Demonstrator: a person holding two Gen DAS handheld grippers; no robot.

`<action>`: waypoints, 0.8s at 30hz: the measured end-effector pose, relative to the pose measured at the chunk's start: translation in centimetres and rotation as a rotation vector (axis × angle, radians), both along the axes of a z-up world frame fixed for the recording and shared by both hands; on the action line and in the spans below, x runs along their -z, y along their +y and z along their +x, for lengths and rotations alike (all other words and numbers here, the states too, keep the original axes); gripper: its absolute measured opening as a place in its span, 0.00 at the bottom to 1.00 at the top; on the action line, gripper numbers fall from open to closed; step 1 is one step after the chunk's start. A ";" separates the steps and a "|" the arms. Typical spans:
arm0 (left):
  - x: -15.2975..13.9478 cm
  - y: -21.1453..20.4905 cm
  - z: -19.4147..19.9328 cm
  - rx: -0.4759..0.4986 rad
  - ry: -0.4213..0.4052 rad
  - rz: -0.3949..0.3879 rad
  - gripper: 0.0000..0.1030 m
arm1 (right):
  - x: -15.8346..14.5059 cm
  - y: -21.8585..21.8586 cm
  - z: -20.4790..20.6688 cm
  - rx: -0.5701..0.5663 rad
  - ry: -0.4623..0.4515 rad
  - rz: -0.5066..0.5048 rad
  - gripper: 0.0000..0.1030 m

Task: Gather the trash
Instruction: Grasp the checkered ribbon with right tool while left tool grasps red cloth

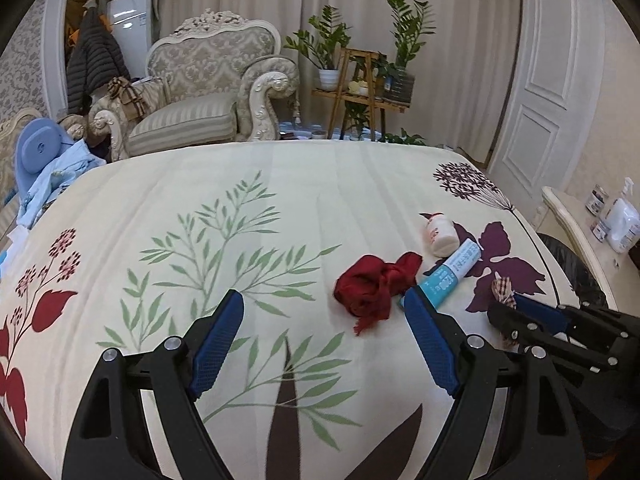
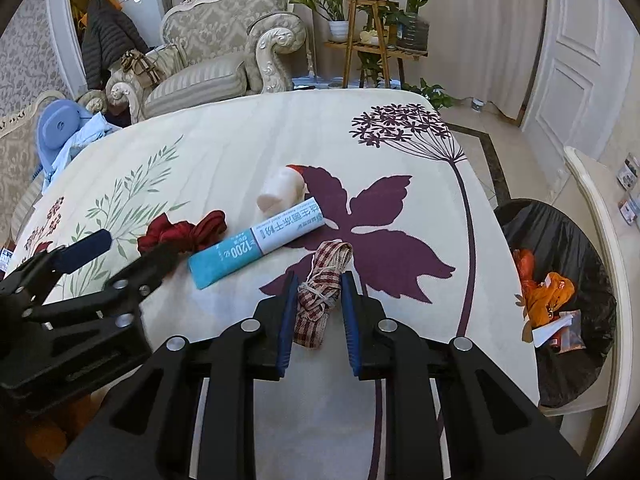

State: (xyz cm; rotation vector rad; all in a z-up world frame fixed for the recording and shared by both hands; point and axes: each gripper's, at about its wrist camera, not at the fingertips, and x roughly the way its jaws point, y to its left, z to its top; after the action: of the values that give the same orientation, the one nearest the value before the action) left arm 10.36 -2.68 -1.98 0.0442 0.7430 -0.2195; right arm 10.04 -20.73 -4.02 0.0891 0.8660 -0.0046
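R gripper (image 2: pixel 319 289) is set around the red-and-cream checked fabric strip bundle tied with thin string (image 2: pixel 320 292), jaws narrow, one pad each side of the bundle; whether the pads actually press the cloth can't be confirmed, so grip status: cannot tell. Bundle lies on the cream floral-print bedspread (image 2: pixel 224 148), near the front edge, just beside the teal-and-white rolled paper package w/ printed text (image 2: pixel 260 246). L gripper (image 1: pixel 322 314) hovers over the bedspread w/ jaws wide, holding nothing; crumpled dark red cloth (image 1: pixel 374 288) lies just ahead of its tips, towards the R pad. Small white plastic bottle w/ red print (image 1: pixel 440 236) rests on its side beyond the package. Handling est.: bundle is light, soft, compressible, non-fragile; loose folded ends may flop or slip. Recommended hold: across the middle at the string wrap, where layers are densest. Black-bag-lined round trash bin (image 2: pixel 560 240) stands off the bed's R side, already holding orange and white waste; likely drop point.
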 end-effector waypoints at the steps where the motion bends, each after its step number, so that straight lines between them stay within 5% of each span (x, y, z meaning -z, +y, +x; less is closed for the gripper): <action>1: 0.1 -0.2 0.3 0.009 0.012 0.002 0.79 | 0.0 0.0 0.0 0.000 0.000 0.003 0.21; 15: 1.5 -1.4 3.4 0.094 0.111 0.013 0.78 | 0.3 0.0 0.1 -0.008 0.009 0.005 0.21; 18: 1.8 -1.5 3.6 0.125 0.139 0.010 0.59 | 0.5 0.1 0.1 -0.010 0.008 -0.001 0.21; 24: 1.9 -1.6 3.4 0.159 0.151 0.001 0.38 | 0.6 0.5 -0.3 -0.013 -0.010 -0.014 0.21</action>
State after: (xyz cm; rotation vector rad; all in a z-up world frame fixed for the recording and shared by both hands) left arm 13.72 -4.24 -3.88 0.0883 0.8913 -0.3773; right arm 9.75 -20.21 -4.59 0.0706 0.8560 0.0016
